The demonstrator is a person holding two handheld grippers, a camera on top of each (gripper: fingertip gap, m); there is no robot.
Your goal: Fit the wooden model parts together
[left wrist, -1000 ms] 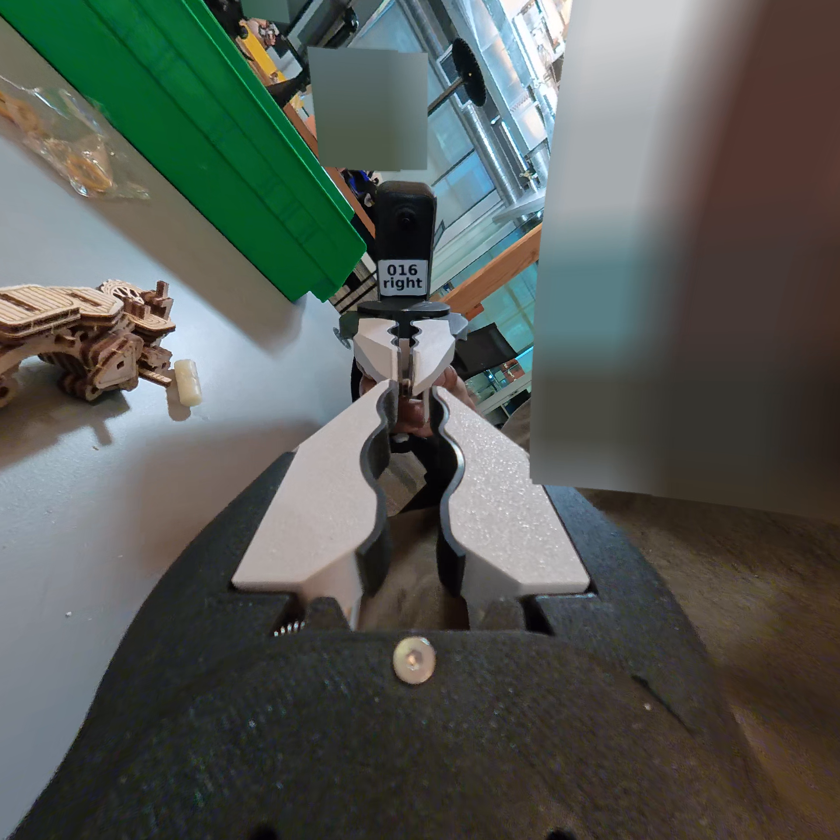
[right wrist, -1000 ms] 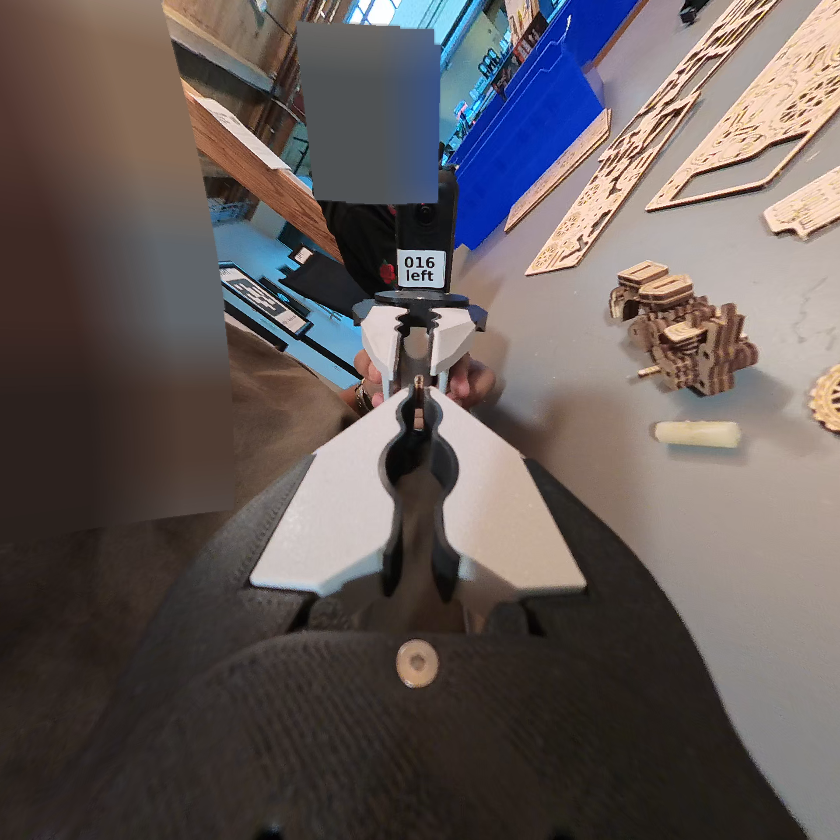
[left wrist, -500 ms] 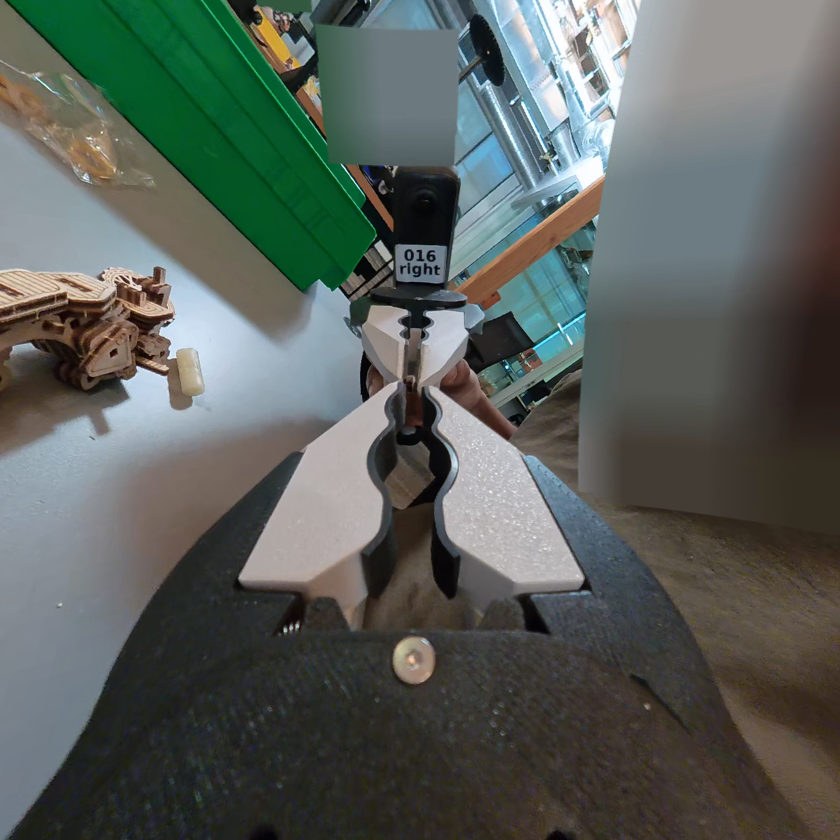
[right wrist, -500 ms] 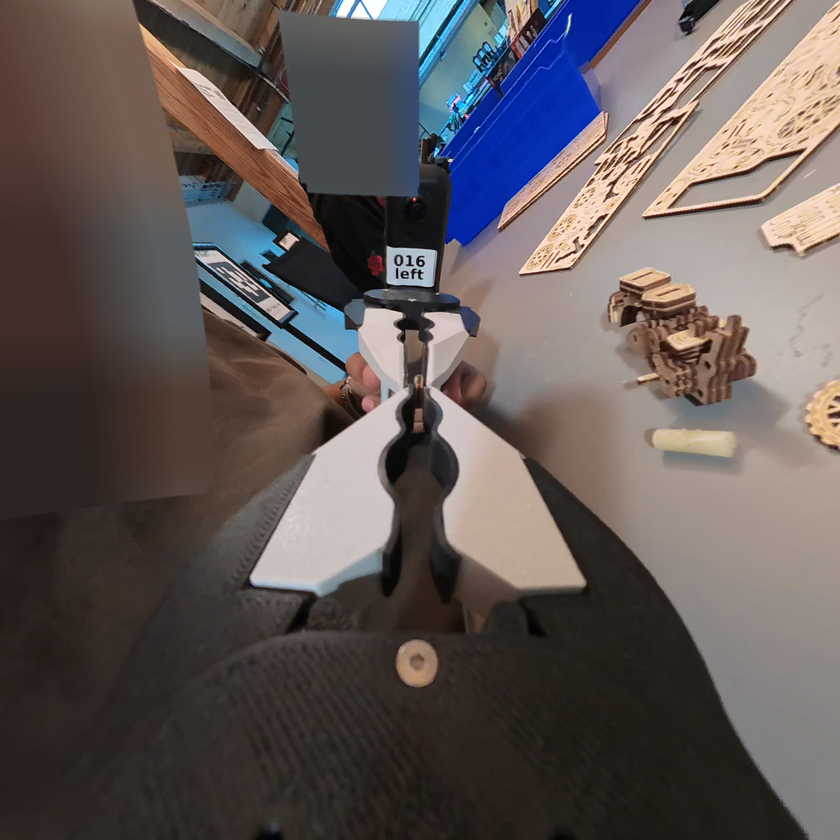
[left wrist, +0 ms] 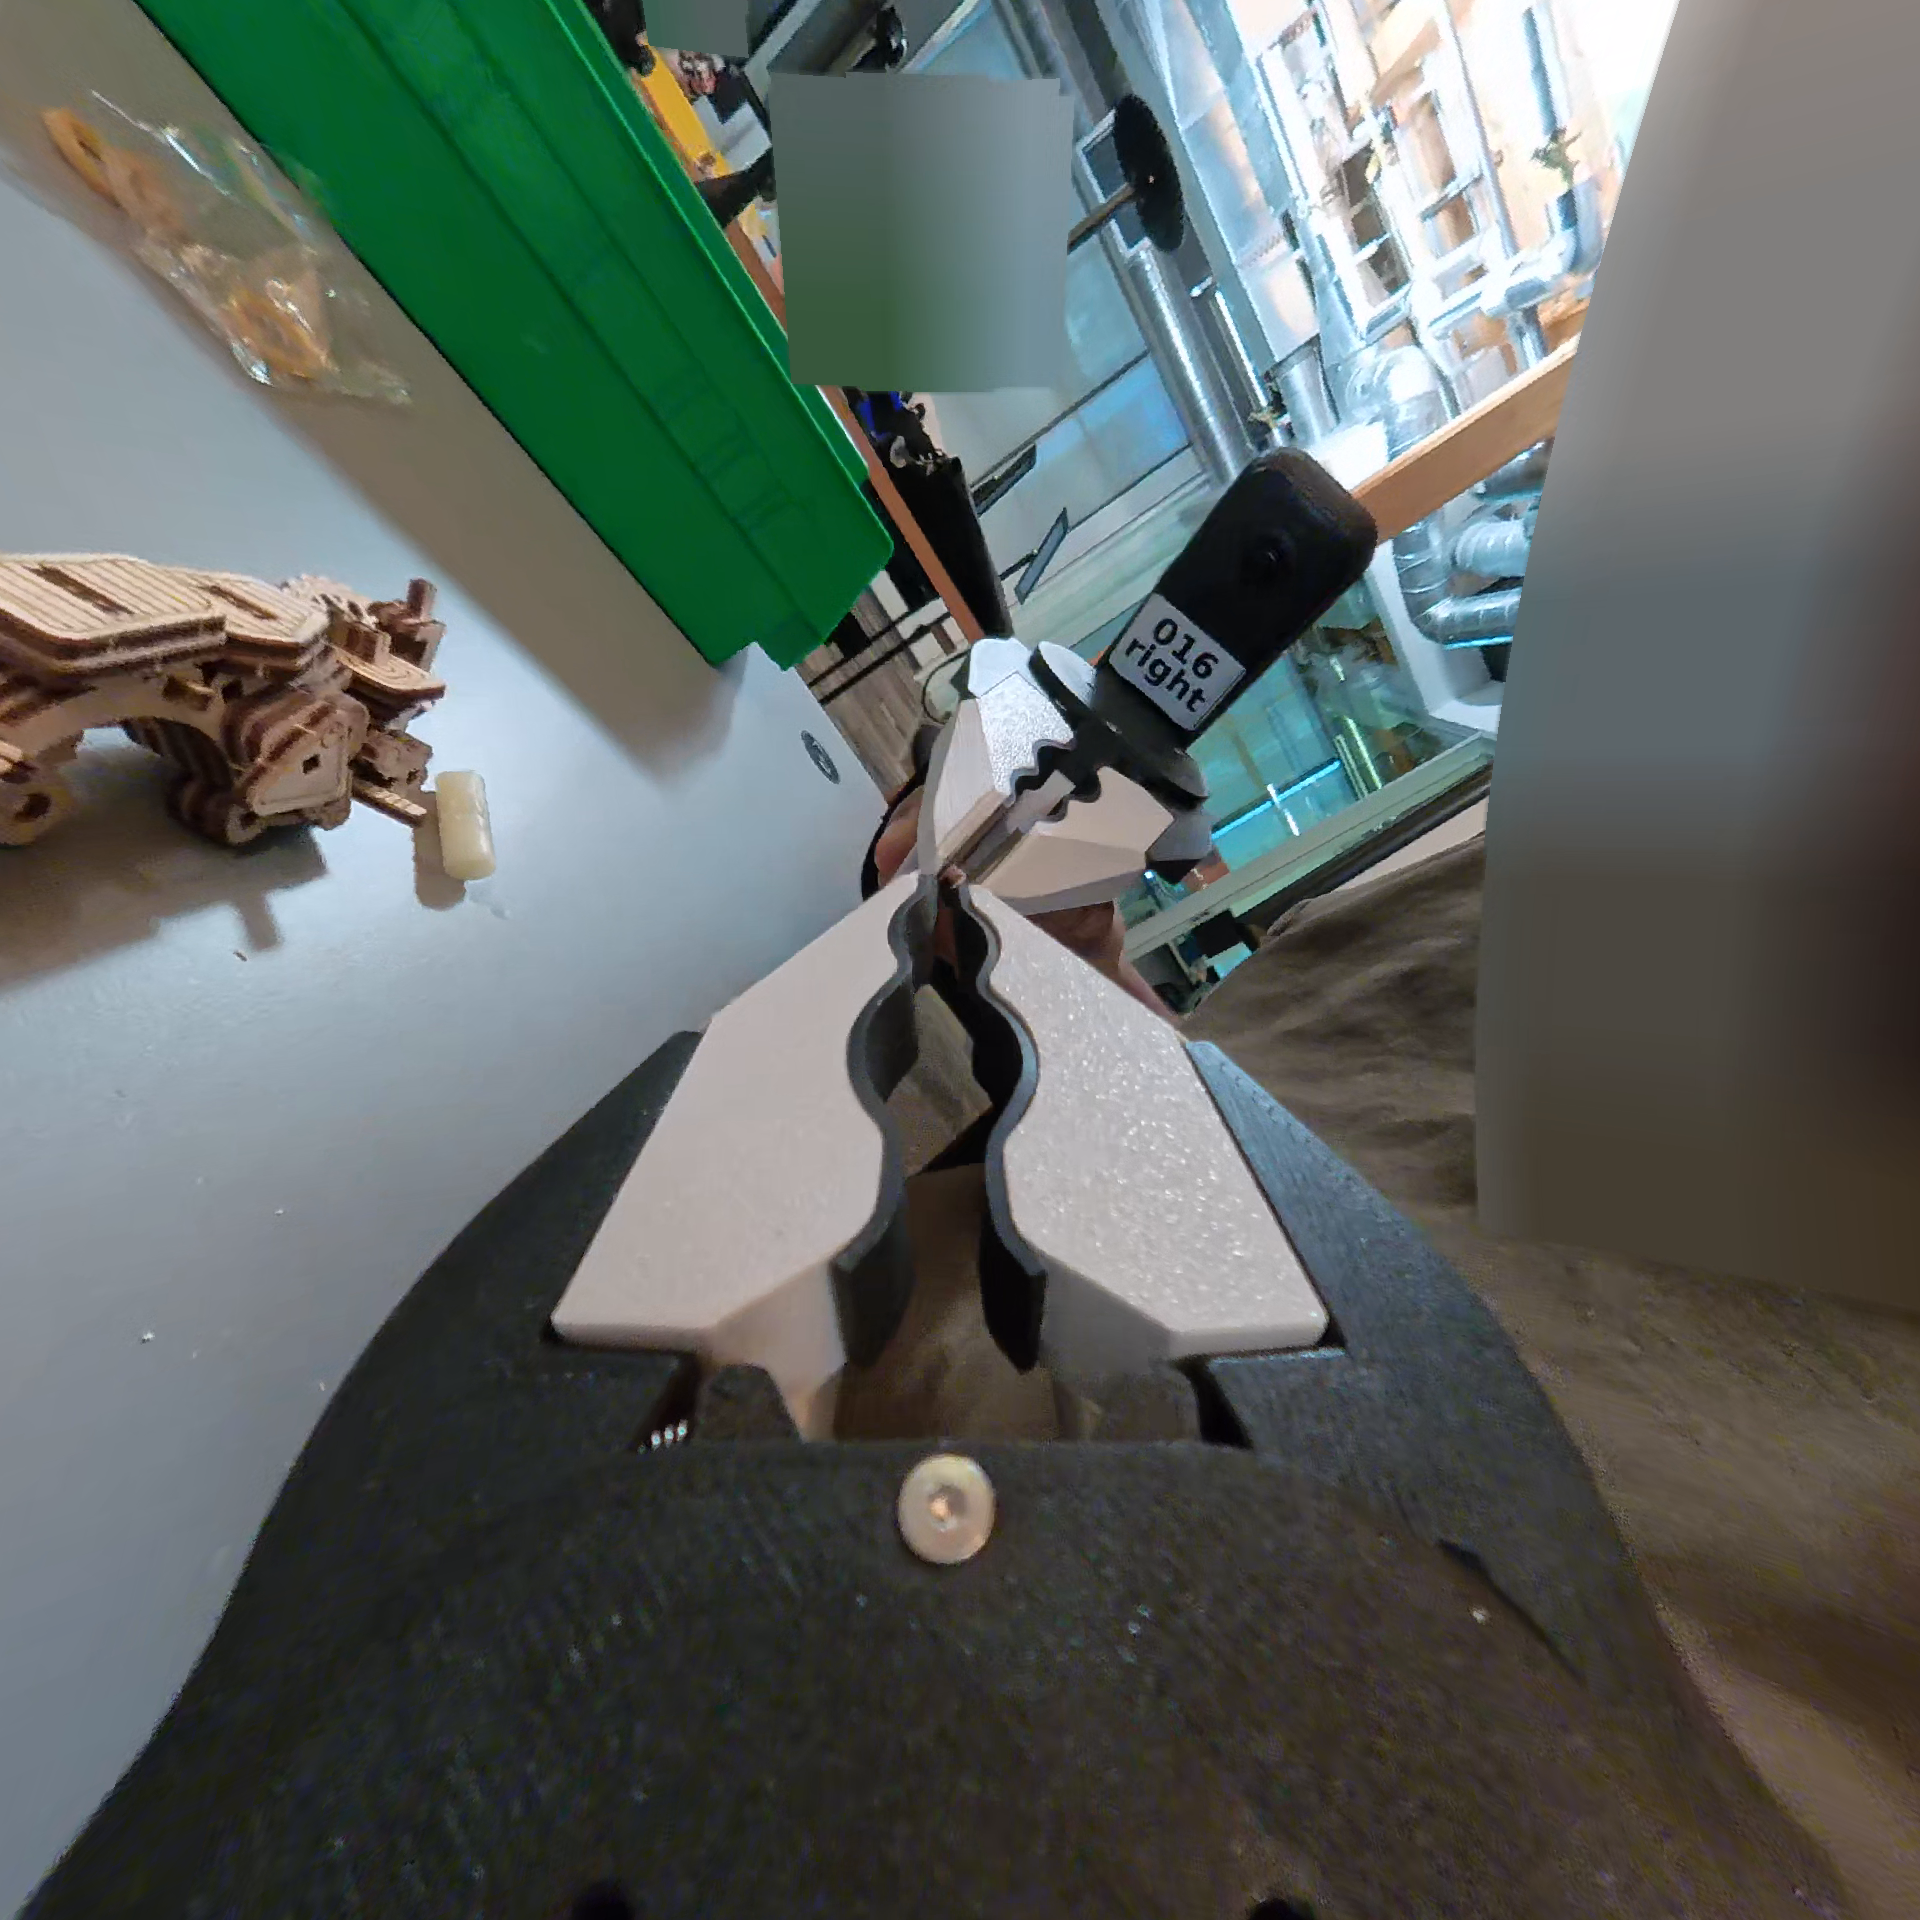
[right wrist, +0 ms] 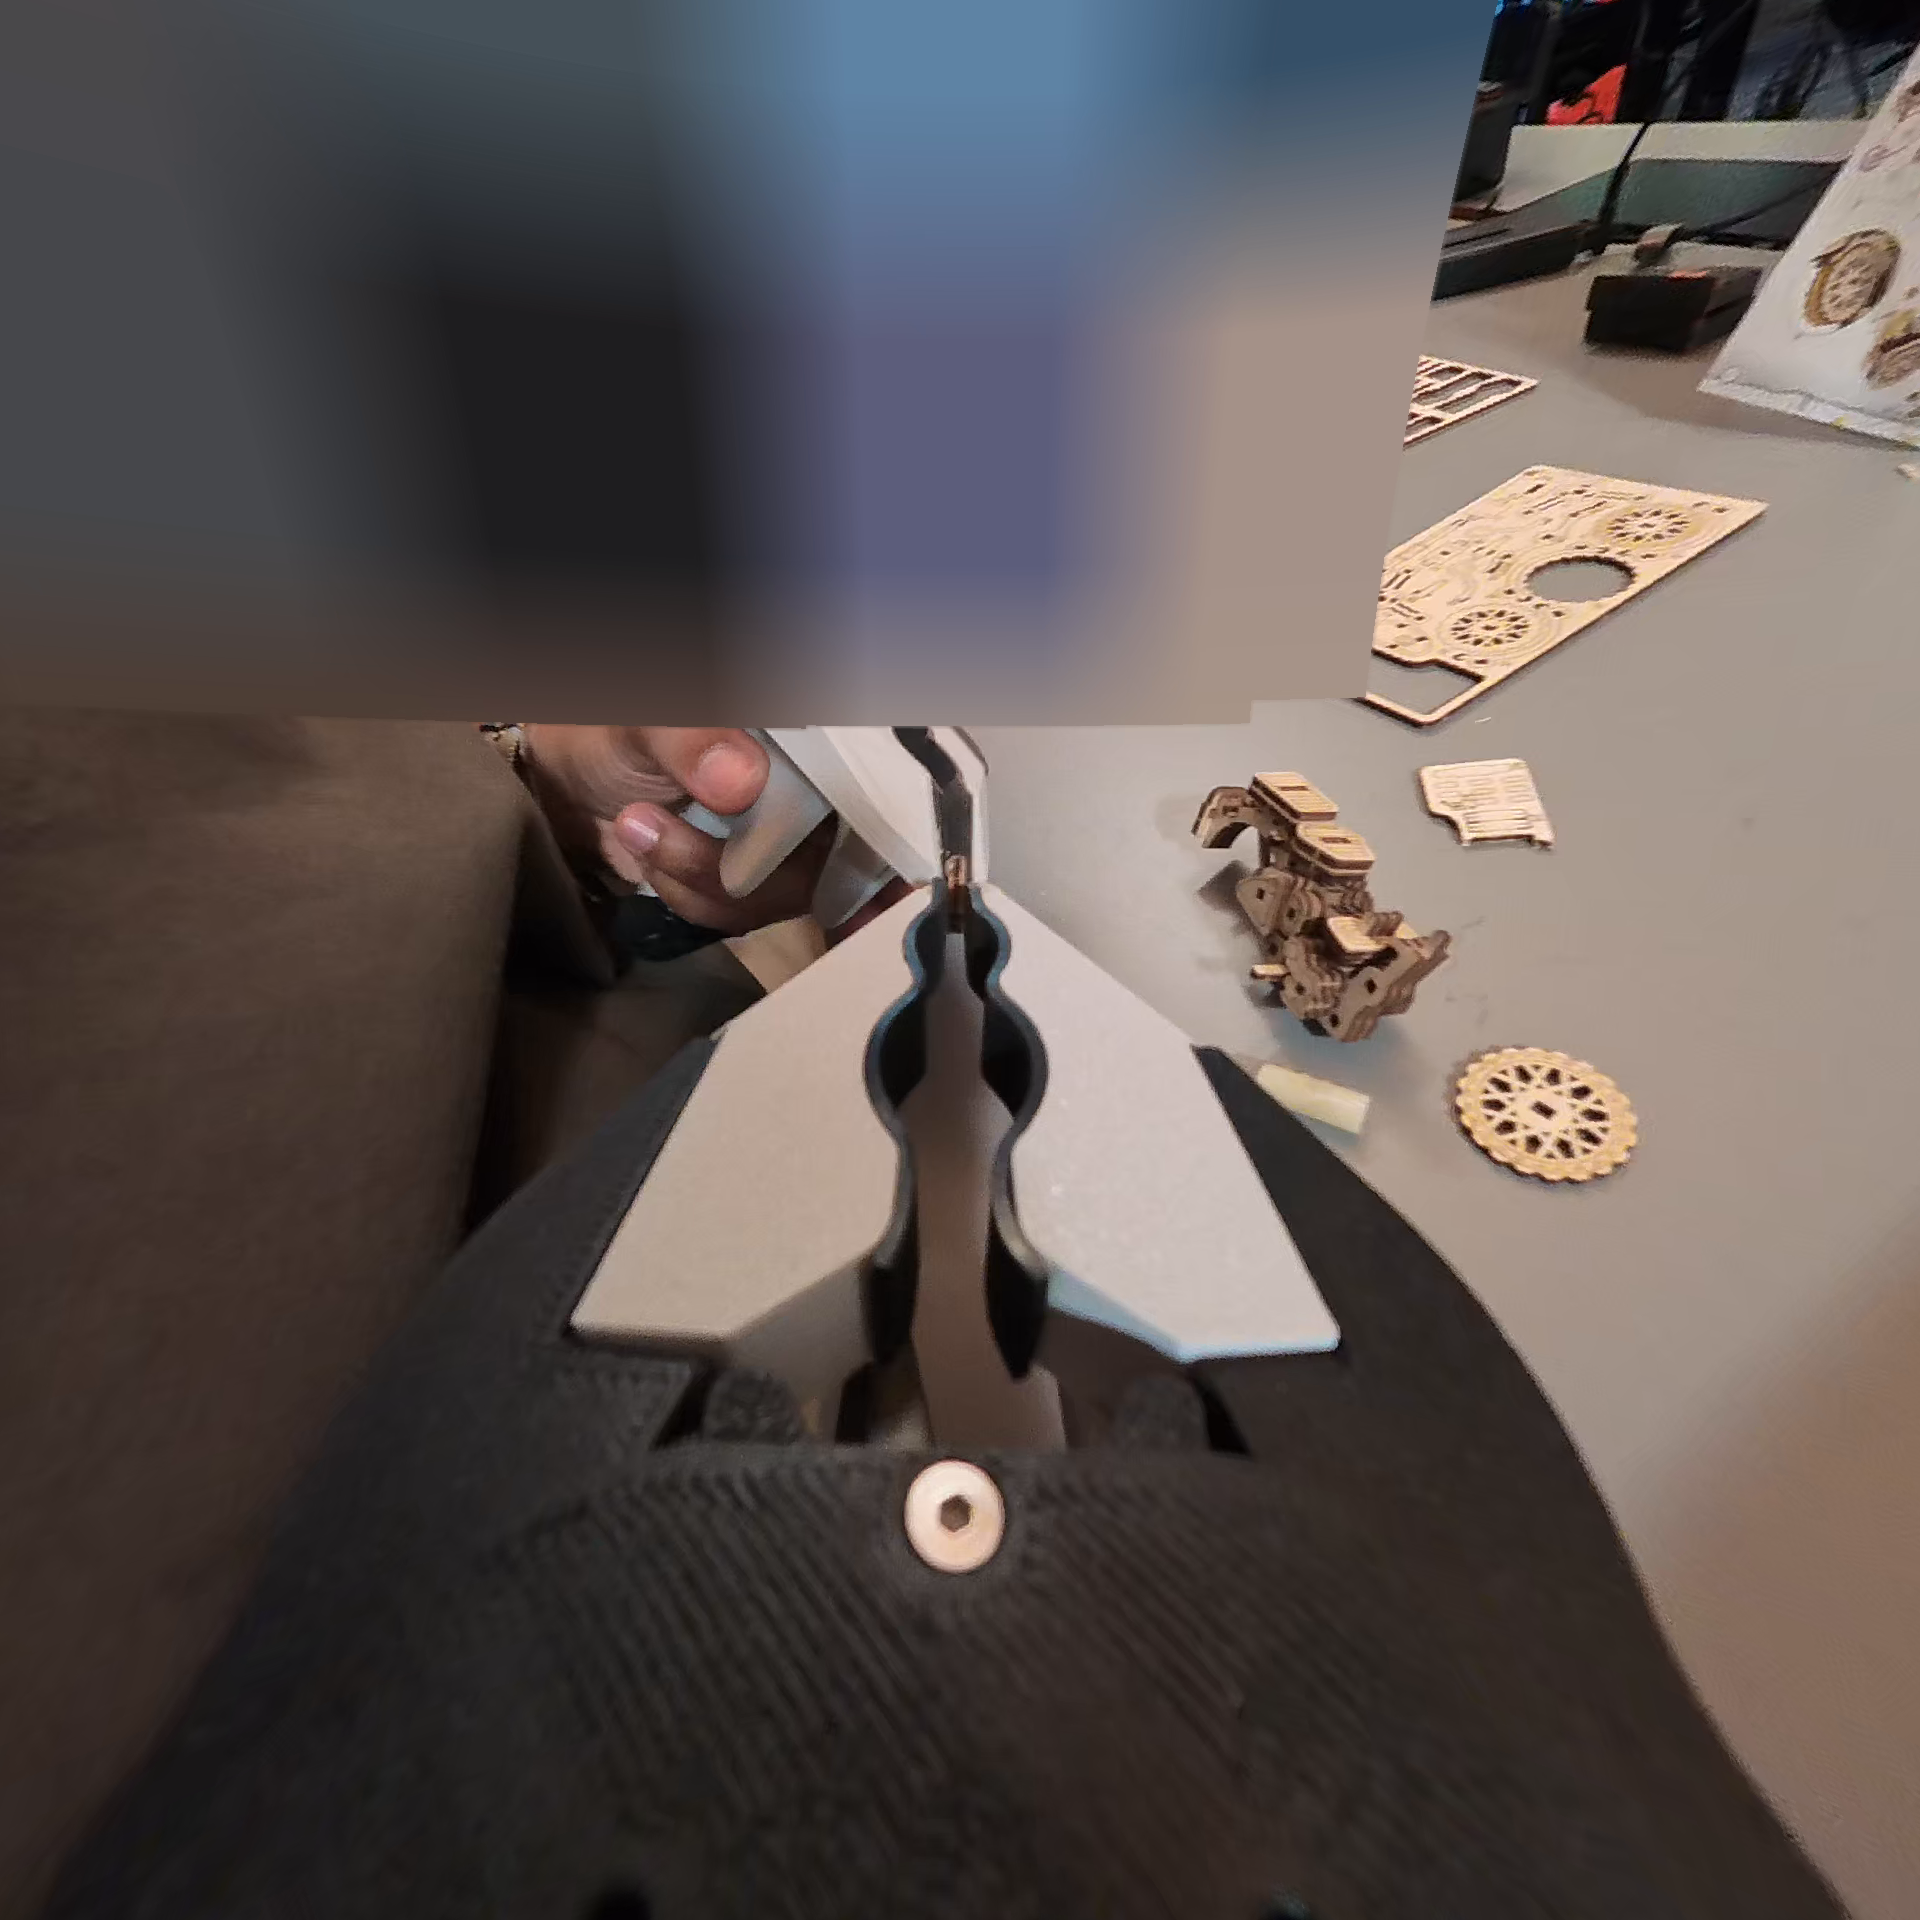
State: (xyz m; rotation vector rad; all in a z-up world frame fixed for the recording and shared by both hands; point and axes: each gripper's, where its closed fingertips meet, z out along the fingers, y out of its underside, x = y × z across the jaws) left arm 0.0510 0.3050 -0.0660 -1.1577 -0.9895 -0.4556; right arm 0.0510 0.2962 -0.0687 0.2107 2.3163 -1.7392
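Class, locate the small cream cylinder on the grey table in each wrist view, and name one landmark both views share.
Left wrist view: the cream cylinder lies left of centre, just right of the wooden model.
Right wrist view: the cream cylinder lies right of centre, below the model, left of the wooden gear.
Shared landmark: the wooden model.

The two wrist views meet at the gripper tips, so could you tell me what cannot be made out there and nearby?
- Small wooden part at the fingertips, both views: too small; shape and fit unreadable.
- Left gripper, right wrist view: its upper body hidden by the overlaid blur.
- Assembled wooden model, left wrist view: cut off by the left edge.
- Cream peg, right wrist view: near end hidden behind the right gripper.
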